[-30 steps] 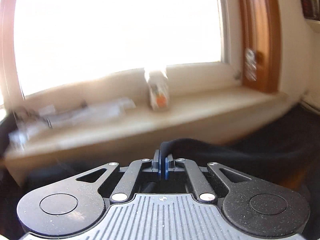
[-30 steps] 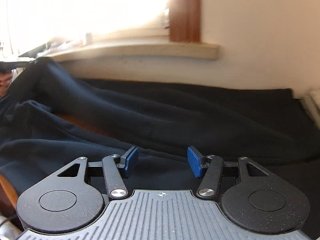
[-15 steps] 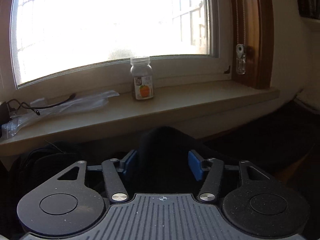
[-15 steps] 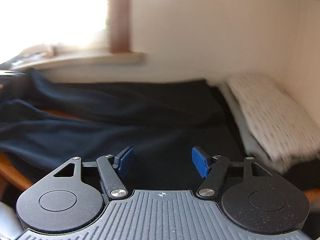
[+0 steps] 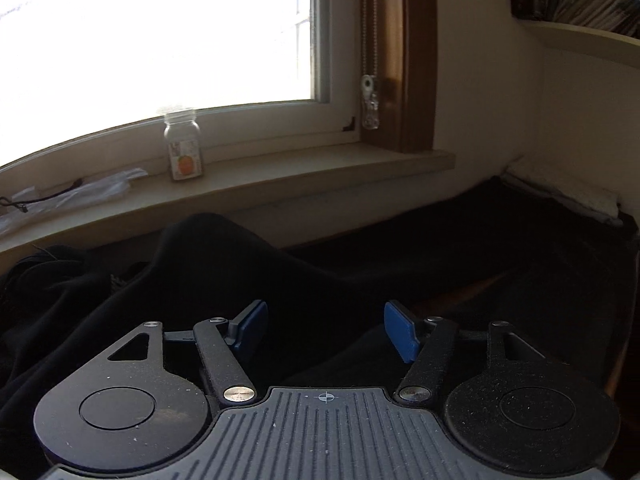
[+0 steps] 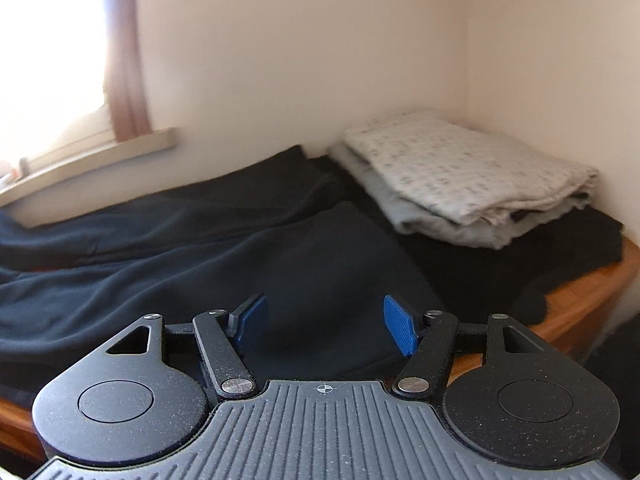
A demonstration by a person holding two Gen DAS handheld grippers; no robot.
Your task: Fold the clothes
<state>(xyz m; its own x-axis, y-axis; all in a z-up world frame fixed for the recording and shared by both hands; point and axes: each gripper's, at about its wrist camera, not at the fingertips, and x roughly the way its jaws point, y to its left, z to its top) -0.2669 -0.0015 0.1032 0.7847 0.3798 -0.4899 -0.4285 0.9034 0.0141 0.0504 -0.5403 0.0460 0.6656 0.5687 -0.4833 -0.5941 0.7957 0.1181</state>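
A second ago the left gripper (image 5: pixel 324 330) pinched the dark garment (image 5: pixel 248 264); now its jaws are opening, cloth slack between them, unpressed. The right gripper (image 6: pixel 322 326) stands apart over the same garment (image 6: pixel 200 264), spread along the wooden surface (image 6: pixel 580 292). Folded laundry (image 6: pixel 460 176) fills the far corner. On the sill (image 5: pixel 280 184), a bottle (image 5: pixel 183 148) bears an orange label, perhaps a fruit; its writing is unreadable.

Harsh daylight blows out the window (image 5: pixel 160 40) beyond the left fingers, leaving the dark cloth (image 5: pixel 280 280) between them nearly featureless. Right view is brighter, softly blurred; fisheye bends both edges.
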